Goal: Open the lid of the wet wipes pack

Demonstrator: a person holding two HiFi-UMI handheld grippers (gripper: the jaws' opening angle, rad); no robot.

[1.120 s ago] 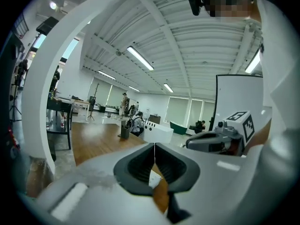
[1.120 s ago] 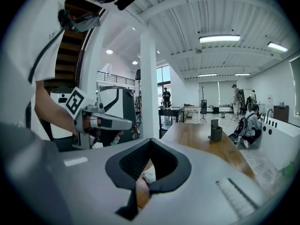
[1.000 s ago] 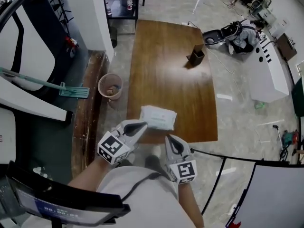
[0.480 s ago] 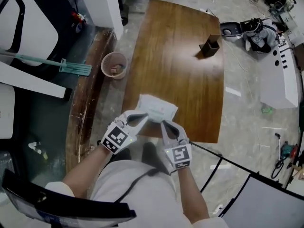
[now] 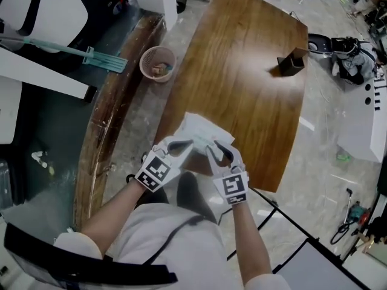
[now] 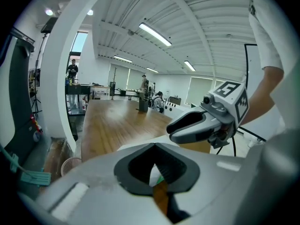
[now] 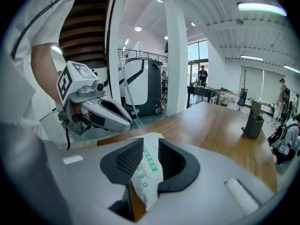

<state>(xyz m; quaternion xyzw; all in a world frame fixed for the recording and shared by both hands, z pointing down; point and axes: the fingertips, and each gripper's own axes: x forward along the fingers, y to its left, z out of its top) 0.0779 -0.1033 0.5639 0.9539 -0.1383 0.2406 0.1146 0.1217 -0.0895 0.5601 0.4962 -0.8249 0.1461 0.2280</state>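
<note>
At the near end of a long wooden table [image 5: 242, 71], a person is holding 2 handheld grippers up against a white wet wipes pack [image 5: 202, 128]. The pack is lying over the table's near edge, closer to the left corner (whether it is resting flat on the wood or held just above it cannot be told).

The left gripper [image 5: 184, 144] is meeting the pack's near left side. Its jaws are standing almost together, tips touching, and they are pinching a thin edge of the pack that is showing white and green through the gap behind the tips.

The right gripper [image 5: 213, 147] is sitting just beside it, well within reach of the left one. Its jaws have just been opening and are standing narrowly apart, with the pack's green-printed end poking up between the pads, close to both.

The rest of the tabletop is stretching away bare, apart from 1 dark upright holder [image 5: 291, 62] standing near the far right edge, well apart from the pack.

Off the table's left side, a pink basket [image 5: 158, 63] is standing on the floor, and a teal mop head [image 5: 104, 59] is lying further left beside a raised wooden ledge [image 5: 100, 132]. To the right, pale floor is running along the table's long edge, and thin black cables [image 5: 284, 213] are crossing it near the person's right arm.
</note>
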